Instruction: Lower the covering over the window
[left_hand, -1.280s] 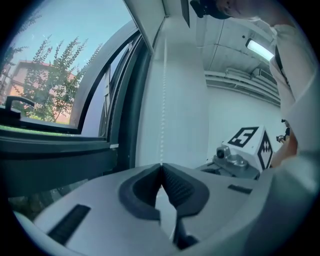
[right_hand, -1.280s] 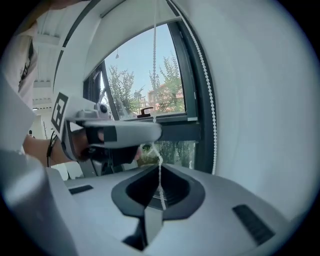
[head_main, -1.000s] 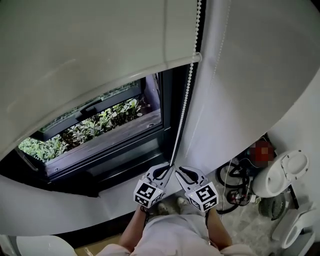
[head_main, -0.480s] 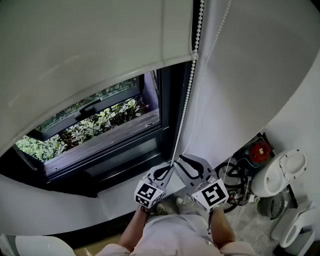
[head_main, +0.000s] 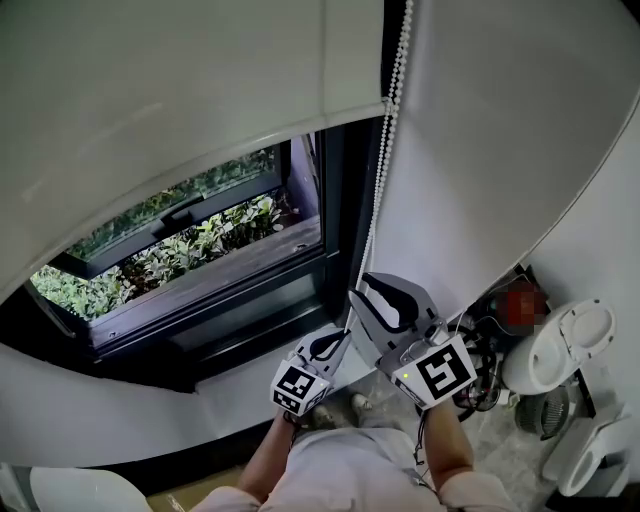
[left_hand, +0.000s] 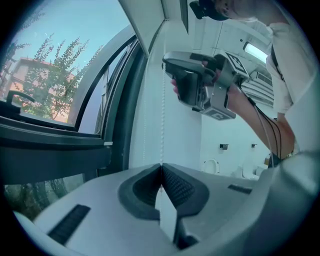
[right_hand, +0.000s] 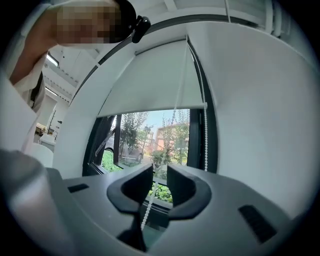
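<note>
Blind (head_main: 180, 90) covers the top half of the window (head_main: 200, 250). Left tool (head_main: 335, 342) is pinched on the cord (head_main: 385, 150), low down. Right tool (head_main: 372, 300), jaws just opening around the cord, should grab higher, then pull straight down.

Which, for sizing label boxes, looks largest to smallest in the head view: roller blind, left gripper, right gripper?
roller blind
right gripper
left gripper, gripping the bead chain
Grippers unsure: the right is nearer the camera.
</note>
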